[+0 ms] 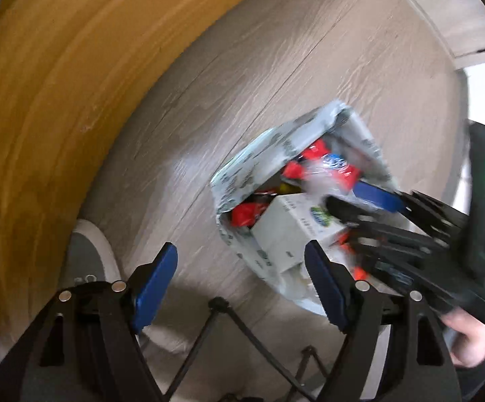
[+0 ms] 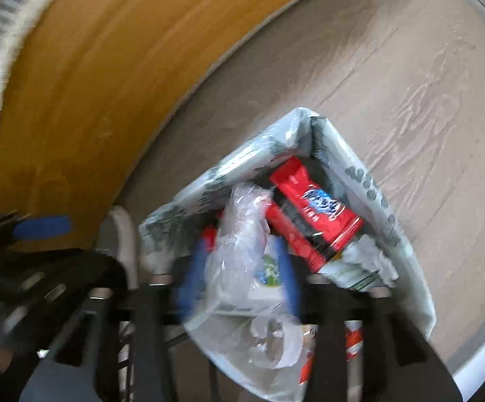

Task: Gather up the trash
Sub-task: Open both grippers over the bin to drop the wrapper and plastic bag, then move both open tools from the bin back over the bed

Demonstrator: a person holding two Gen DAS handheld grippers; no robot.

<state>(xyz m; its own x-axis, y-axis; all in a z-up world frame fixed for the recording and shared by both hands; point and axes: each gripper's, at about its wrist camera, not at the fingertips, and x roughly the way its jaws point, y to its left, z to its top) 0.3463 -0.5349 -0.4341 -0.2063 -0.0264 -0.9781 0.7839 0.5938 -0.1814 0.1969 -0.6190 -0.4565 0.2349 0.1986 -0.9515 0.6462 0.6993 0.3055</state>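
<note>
Right gripper (image 2: 239,278) over bin (image 2: 369,181), jaws narrow on clear bag (image 2: 242,234). Left gripper (image 1: 240,288) wide open, empty. Advice: release low inside bin, beside red packet (image 2: 313,201).

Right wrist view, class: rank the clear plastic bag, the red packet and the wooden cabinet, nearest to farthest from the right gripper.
1. Clear plastic bag, between the right gripper fingers.
2. Red packet, just beyond, inside the bin.
3. Wooden cabinet, far left, past the floor.
</note>
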